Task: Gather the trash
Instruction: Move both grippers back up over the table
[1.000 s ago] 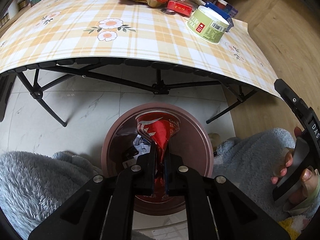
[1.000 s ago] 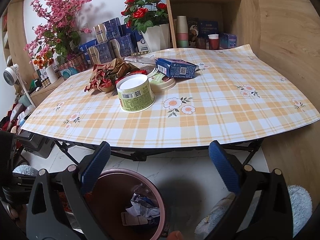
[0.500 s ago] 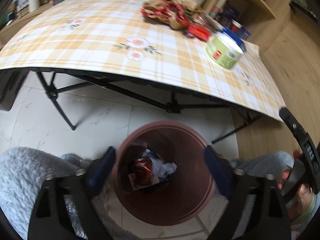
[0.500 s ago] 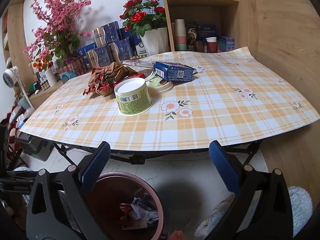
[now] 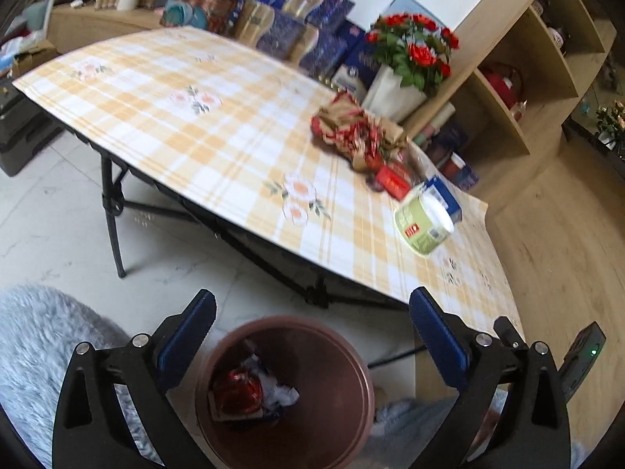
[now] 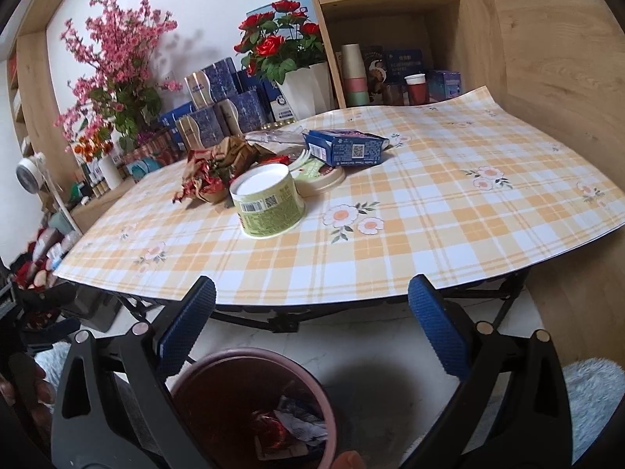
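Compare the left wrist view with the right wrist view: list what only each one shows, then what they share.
Only the left wrist view shows the small red box beside the crumpled wrapper and the left gripper, open and empty. Only the right wrist view shows the pink blossom branches, the round lid behind the cup, and the right gripper, open and empty. Both show the brown bin holding trash, the green cup, blue carton and red roses.
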A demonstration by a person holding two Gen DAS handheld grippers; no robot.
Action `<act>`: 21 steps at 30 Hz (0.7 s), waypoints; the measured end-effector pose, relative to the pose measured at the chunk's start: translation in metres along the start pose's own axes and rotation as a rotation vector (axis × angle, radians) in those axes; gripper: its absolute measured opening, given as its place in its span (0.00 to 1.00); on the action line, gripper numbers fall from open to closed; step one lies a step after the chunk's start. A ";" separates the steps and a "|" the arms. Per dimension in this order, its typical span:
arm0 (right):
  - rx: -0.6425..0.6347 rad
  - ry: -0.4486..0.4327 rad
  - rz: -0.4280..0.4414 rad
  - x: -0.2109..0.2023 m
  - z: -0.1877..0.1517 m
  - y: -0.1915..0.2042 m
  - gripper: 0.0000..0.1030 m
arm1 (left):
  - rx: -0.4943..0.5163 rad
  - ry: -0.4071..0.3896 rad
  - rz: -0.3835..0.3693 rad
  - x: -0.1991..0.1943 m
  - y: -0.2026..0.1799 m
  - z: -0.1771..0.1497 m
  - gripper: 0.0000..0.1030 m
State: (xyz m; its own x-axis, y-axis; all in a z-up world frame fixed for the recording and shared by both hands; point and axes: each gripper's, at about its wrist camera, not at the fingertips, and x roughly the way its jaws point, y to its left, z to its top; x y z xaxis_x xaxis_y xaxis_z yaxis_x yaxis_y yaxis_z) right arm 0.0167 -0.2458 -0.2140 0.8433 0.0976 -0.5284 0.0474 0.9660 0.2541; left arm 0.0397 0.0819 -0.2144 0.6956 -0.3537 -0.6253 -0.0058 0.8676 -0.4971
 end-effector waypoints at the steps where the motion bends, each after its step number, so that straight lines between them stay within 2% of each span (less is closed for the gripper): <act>1: -0.007 -0.002 -0.001 0.001 0.000 0.001 0.95 | 0.012 -0.026 0.009 -0.003 -0.001 0.001 0.94; 6: -0.023 0.016 0.001 0.006 0.002 0.002 0.94 | 0.034 -0.089 0.028 -0.008 0.001 0.006 0.94; 9: -0.117 -0.004 -0.029 0.007 0.004 0.012 0.94 | 0.053 -0.121 0.044 -0.010 0.002 0.008 0.94; 14: -0.180 0.031 -0.008 0.019 0.013 0.019 0.94 | 0.141 -0.180 0.117 -0.011 -0.005 0.014 0.94; 17: -0.257 0.064 -0.018 0.034 0.022 0.026 0.94 | 0.162 -0.182 0.130 -0.006 -0.007 0.015 0.94; 21: -0.279 0.091 0.019 0.056 0.035 0.030 0.94 | 0.185 -0.158 0.132 0.004 -0.011 0.017 0.94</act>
State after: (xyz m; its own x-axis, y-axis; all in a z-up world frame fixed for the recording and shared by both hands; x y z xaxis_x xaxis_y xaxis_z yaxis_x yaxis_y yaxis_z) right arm 0.0836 -0.2194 -0.2076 0.7904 0.1249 -0.5998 -0.1272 0.9911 0.0388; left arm 0.0544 0.0767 -0.2009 0.8013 -0.1870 -0.5683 0.0175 0.9568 -0.2901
